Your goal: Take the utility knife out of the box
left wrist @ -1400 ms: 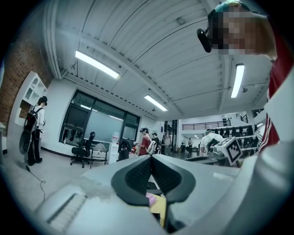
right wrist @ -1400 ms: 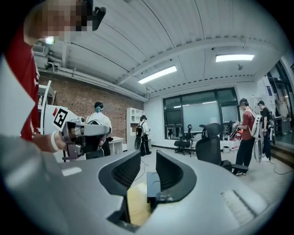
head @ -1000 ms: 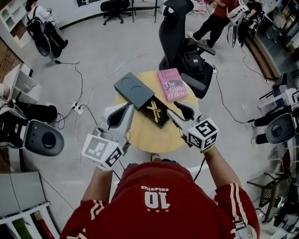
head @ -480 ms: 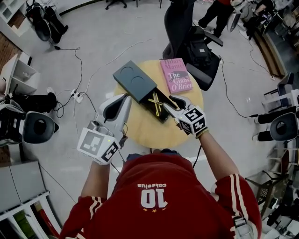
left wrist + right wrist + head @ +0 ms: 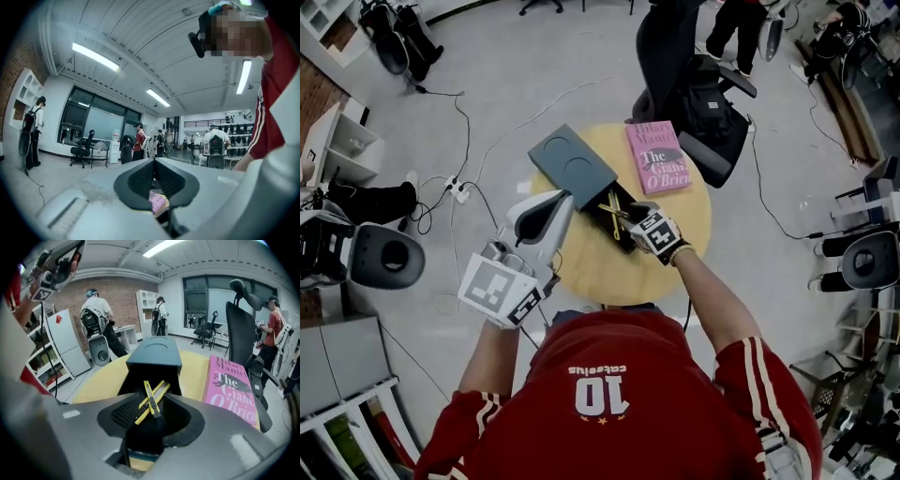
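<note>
A dark box (image 5: 572, 164) lies on the round yellow table (image 5: 600, 272) with its tray pulled out toward me. Two yellow utility knives (image 5: 612, 217) lie crossed in the tray. My right gripper (image 5: 630, 214) tilts down just over the tray's near end. In the right gripper view the knives (image 5: 152, 399) show between the jaws, which stand open with nothing gripped (image 5: 152, 417). My left gripper (image 5: 565, 199) is shut and empty, pointing level, its tip near the box's left near corner. In the left gripper view its pads (image 5: 143, 176) meet.
A pink book (image 5: 658, 157) lies on the table right of the box. A black office chair with a backpack (image 5: 698, 94) stands behind the table. Cables and a power strip (image 5: 455, 190) lie on the floor at left, near a grey round device (image 5: 384, 255).
My right gripper has dropped and tilted down from above the table's near edge to just over the tray. The left gripper has crept toward the box.
</note>
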Motion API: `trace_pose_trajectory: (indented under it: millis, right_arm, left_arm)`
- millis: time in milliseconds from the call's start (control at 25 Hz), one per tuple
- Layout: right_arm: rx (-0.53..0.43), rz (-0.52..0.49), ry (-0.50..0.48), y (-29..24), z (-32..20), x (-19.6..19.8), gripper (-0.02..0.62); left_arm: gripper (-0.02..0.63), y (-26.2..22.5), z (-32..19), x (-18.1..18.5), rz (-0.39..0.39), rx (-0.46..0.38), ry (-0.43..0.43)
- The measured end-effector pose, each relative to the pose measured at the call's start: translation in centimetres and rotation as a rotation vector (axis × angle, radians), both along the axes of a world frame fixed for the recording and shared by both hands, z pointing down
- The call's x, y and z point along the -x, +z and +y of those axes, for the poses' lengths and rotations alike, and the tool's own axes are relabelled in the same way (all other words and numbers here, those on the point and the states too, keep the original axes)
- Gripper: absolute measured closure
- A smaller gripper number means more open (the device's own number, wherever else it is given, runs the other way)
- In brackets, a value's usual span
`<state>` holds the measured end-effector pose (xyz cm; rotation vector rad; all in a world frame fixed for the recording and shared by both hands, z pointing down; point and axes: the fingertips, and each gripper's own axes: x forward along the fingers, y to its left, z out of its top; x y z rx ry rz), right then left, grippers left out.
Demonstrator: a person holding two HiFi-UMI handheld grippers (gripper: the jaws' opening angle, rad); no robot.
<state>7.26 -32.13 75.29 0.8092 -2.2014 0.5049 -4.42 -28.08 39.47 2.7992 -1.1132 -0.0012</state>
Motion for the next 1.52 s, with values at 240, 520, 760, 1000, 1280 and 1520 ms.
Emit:
trace_pose_trajectory:
  millis: [240,520,760,1000,1280,1520]
  right_arm:
    - [0.063,0.09,-0.033,3.5,-0.9,1.0,0.449]
    - [0.103,0.178,-0.077,4.2,-1.9,1.5,0.462]
    - [0.21,0.182,-0.113,4.8,-1.2,1.7,0.493]
    - [0.231,0.184,-0.151,4.9,-0.9,2.2,0.529]
    - [0.214,0.152,-0.091,4.4,-0.9,1.8,0.531]
    - [0.162,0.118,-0.055,2.6,-0.8,1.6,0.531]
  left_arm:
    - [0.601,0.9,0.0,0.6,-0.008,0.029,-0.017]
    - [0.603,1.1,-0.1,1.4,-0.001,0.041,-0.046]
    - [0.603,1.1,-0.1,1.8,0.006,0.043,-0.057]
    - [0.601,1.1,0.1,2.4,0.008,0.049,-0.071]
    - [0.602,1.1,0.5,2.7,-0.004,0.052,-0.083]
    - [0.602,0.7,1.0,3.2,0.008,0.05,-0.087]
